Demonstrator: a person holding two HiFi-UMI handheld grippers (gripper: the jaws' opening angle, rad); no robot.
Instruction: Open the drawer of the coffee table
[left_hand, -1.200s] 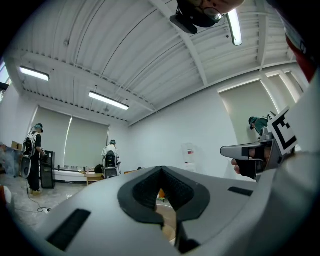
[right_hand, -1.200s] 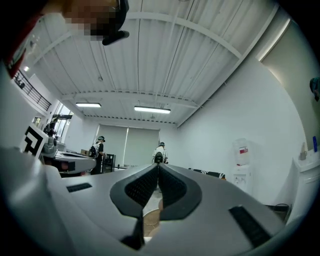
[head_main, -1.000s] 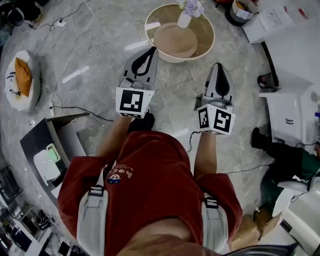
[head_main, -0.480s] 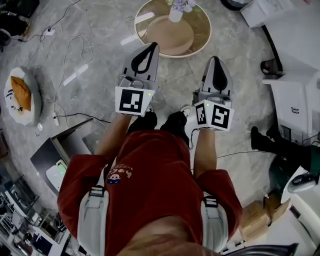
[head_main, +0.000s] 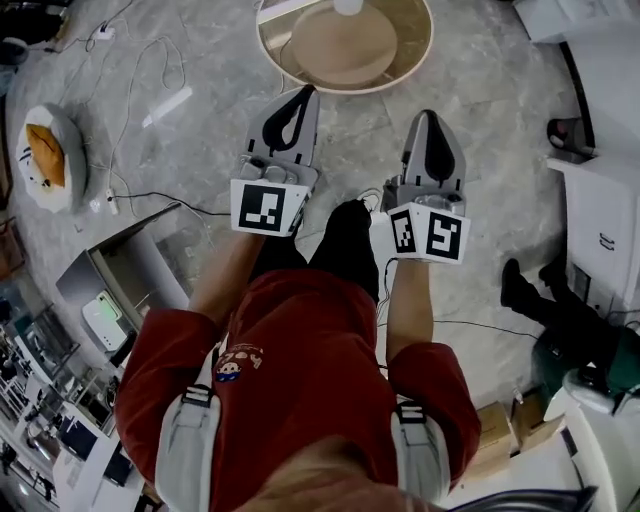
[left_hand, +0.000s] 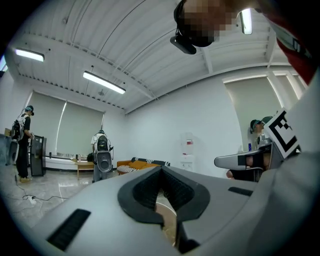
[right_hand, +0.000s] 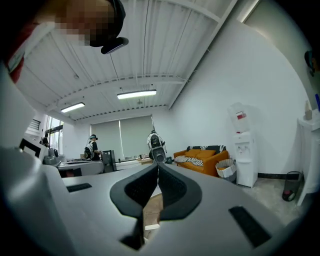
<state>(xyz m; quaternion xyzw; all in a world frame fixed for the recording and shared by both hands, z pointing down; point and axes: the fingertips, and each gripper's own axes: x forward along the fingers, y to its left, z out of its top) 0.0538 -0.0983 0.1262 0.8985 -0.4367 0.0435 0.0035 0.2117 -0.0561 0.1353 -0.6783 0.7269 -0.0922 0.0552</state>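
The round coffee table (head_main: 350, 55) with a pale rim and wooden top stands on the grey marble floor at the top of the head view, cut off by the frame edge. No drawer shows in any view. My left gripper (head_main: 299, 96) points at the table's near edge, just short of it, jaws together and empty. My right gripper (head_main: 430, 118) is held beside it, a little further back, also shut on nothing. In the left gripper view the left gripper (left_hand: 161, 168) shows a sliver of wooden table behind its jaws. The right gripper (right_hand: 158, 165) shows the same.
A round white cushion with an orange thing (head_main: 45, 155) lies at the left among cables (head_main: 150, 75). A grey open box (head_main: 125, 275) sits on the floor at lower left. White furniture (head_main: 600, 215) and a person's dark legs (head_main: 565, 325) are at the right. The wearer's leg (head_main: 345, 235) is stepped forward.
Both grippers have come closer to the coffee table and lower, side by side. The table has slid toward the top of the head view. The wearer's leg has stepped forward.
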